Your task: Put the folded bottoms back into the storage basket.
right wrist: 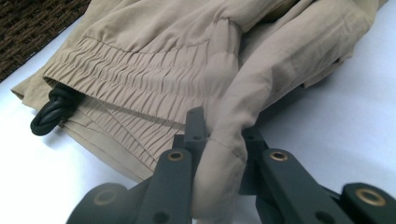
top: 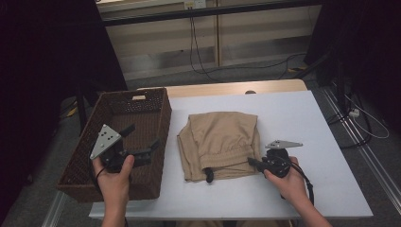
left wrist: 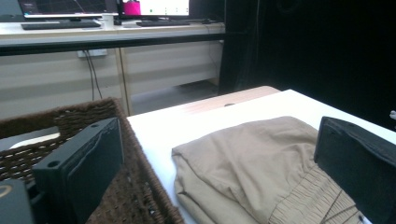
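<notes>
Folded tan shorts (top: 220,142) lie on the white table top, elastic waistband toward me, with a knotted black drawstring (top: 208,175) hanging out at the near edge. My right gripper (top: 253,163) is shut on the shorts' near right corner; in the right gripper view a fold of tan fabric (right wrist: 219,163) is pinched between the jaws, beside the drawstring (right wrist: 53,111). My left gripper (top: 142,142) is held open above the wicker basket's (top: 156,101) right wall, nothing between its jaws. In the left gripper view the shorts (left wrist: 252,163) lie ahead between the two black jaws.
The dark brown wicker basket (left wrist: 84,114) stands at the table's left, apparently with nothing inside. A white sheet (top: 293,113) covers the table, with a wooden strip (top: 227,88) along the far edge. Cables (top: 198,61) run over the floor behind. A desk with monitors (left wrist: 93,9) stands farther back.
</notes>
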A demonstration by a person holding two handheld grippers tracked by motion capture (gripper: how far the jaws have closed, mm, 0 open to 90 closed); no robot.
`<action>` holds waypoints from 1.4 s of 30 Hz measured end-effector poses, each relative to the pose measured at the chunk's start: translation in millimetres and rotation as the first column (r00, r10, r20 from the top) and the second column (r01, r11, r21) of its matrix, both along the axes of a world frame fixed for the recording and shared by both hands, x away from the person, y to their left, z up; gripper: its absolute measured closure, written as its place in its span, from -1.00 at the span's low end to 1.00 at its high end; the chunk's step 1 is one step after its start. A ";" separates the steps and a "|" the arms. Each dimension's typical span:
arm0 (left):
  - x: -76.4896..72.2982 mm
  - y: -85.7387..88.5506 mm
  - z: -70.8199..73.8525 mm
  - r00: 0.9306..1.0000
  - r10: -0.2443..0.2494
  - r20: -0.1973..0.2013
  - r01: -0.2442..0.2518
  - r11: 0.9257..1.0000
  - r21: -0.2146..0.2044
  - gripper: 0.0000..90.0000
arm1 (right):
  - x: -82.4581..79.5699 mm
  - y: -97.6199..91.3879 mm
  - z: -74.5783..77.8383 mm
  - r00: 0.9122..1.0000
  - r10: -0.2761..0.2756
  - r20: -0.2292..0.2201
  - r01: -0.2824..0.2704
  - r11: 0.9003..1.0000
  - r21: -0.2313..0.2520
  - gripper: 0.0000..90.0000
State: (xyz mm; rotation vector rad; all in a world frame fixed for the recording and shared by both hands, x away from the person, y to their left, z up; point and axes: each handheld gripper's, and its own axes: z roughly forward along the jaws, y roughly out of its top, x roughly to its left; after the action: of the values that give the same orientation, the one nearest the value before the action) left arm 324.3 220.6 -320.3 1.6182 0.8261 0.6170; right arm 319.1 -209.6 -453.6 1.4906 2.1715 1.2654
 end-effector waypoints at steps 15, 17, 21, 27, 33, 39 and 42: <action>13.2 -32.2 6.3 0.999 -0.044 -0.011 0.044 0.999 0.004 -0.97 | -7.8 -6.6 2.7 1.000 -0.005 0.009 0.005 1.000 -0.009 0.78; 14.2 -33.8 6.4 0.999 -0.047 -0.013 0.047 0.999 -0.007 -0.96 | -9.3 -6.7 3.1 1.000 -0.006 0.011 0.006 1.000 -0.008 0.78; 17.1 -39.0 7.7 0.999 -0.050 -0.017 0.050 0.999 -0.019 -0.97 | -10.9 -8.1 2.7 1.000 -0.005 0.013 0.005 1.000 -0.009 0.78; 22.3 -50.7 12.8 0.998 -0.055 -0.021 0.055 0.998 -0.024 -0.97 | -11.9 -9.0 3.1 1.000 -0.004 0.015 0.004 1.000 -0.015 0.78; 29.9 -61.2 12.4 0.998 -0.058 -0.030 0.058 0.998 -0.012 -0.97 | -12.7 -10.8 4.0 1.000 -0.009 0.018 0.009 1.000 -0.017 0.78; 35.7 -69.2 7.4 0.997 -0.067 -0.044 0.066 0.998 -0.017 -0.97 | -14.0 -12.9 4.0 1.000 -0.010 0.019 0.011 1.000 -0.018 0.78; 40.2 -74.6 3.0 0.996 -0.070 -0.053 0.069 0.998 -0.012 -0.97 | -14.4 -12.7 3.4 1.000 -0.010 0.021 0.010 1.000 -0.021 0.78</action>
State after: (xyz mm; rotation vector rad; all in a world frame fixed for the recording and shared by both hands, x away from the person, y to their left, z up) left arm 364.6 146.0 -317.3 1.6532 0.8073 0.5210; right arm 304.7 -222.3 -450.2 1.4718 2.1544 1.2461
